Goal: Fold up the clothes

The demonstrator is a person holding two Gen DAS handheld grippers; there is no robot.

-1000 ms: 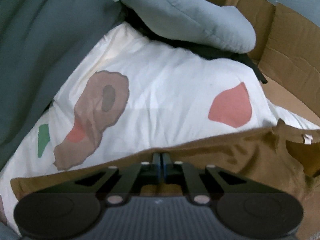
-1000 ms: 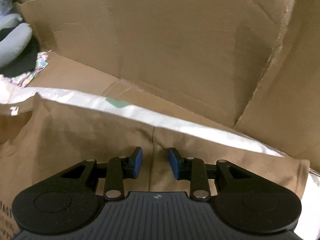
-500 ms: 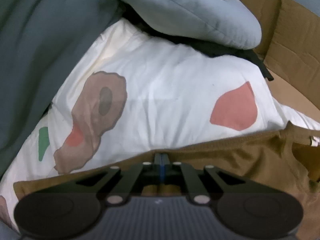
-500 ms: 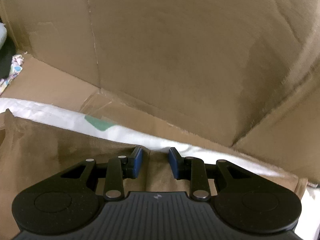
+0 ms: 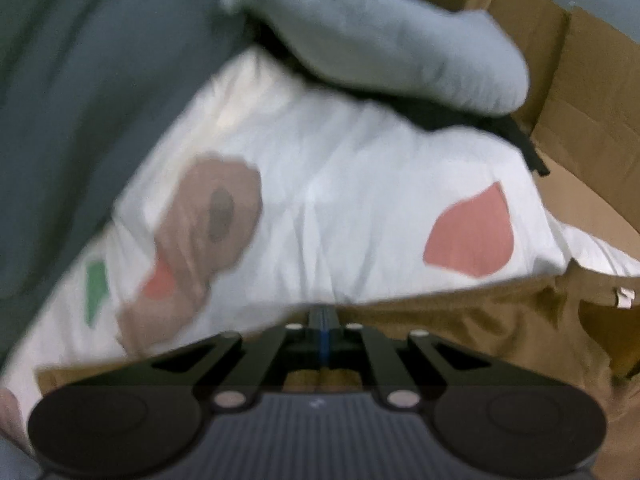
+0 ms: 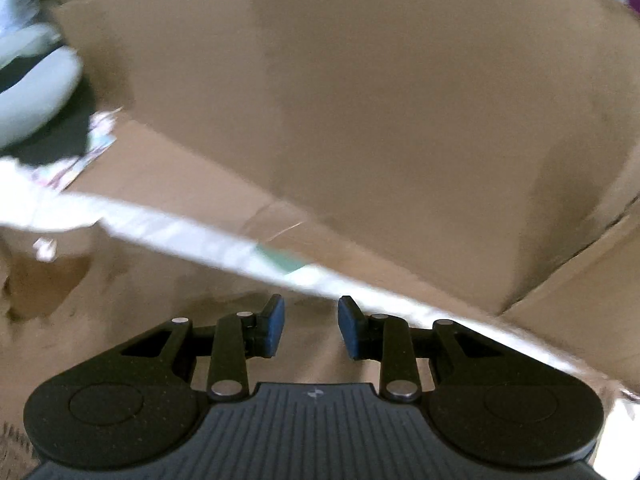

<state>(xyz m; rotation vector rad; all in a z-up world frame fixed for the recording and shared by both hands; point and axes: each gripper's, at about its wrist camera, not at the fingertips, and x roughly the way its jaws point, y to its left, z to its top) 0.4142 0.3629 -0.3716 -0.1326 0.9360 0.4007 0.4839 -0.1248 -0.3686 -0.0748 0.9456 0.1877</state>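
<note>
A brown garment (image 5: 480,332) lies spread over a white sheet (image 5: 352,200) printed with red, tan and green patches. In the left wrist view my left gripper (image 5: 324,316) is shut, its fingers pinched together on the garment's far hem. In the right wrist view the brown garment (image 6: 120,312) fills the lower left, with a neck label near its collar. My right gripper (image 6: 311,322) hovers open over it, blue pads (image 6: 274,324) apart and nothing between them. A strip of the white sheet (image 6: 180,232) shows beyond the cloth's edge. Both views are motion-blurred.
A grey padded cushion (image 5: 380,40) and a dark teal cloth (image 5: 80,100) lie beyond the sheet. Cardboard walls (image 6: 360,100) stand close ahead of the right gripper and at the right of the left wrist view, cardboard (image 5: 592,80).
The right gripper's fingers have spread wider and its view has swung, bringing the grey cushion back at the left. The left gripper stays shut on the hem and has shifted slightly.
</note>
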